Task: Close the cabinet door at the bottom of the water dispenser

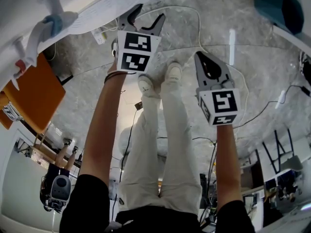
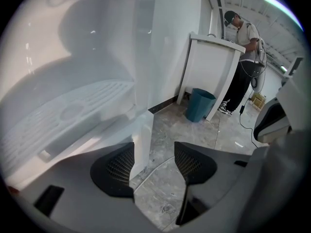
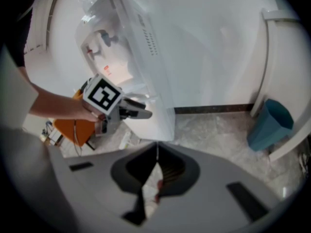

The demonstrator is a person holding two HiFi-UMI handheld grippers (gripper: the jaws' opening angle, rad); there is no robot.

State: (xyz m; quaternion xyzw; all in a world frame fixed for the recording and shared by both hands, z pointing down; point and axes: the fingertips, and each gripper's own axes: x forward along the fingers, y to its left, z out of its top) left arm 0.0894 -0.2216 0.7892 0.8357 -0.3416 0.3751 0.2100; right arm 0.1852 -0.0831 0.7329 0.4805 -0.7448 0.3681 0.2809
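White smooth door edge (image 2: 141, 130) stands within spread left tool (image 2: 153, 153); right tool (image 3: 156, 147) pressed together.

The person is wearing a black top with short sleeves (image 1: 90, 198), cream trousers (image 1: 160, 149) and white shoes (image 1: 148, 84), and a thin dark band (image 1: 114, 75) is circling the left wrist. The left gripper (image 1: 146, 22) and the right gripper (image 1: 203, 61) are each showing a smooth grey shell and carrying a white cube (image 1: 136, 50) printed with black square markers, while the fingers (image 2: 116, 171) are bearing black ribbed pads (image 2: 192, 160).
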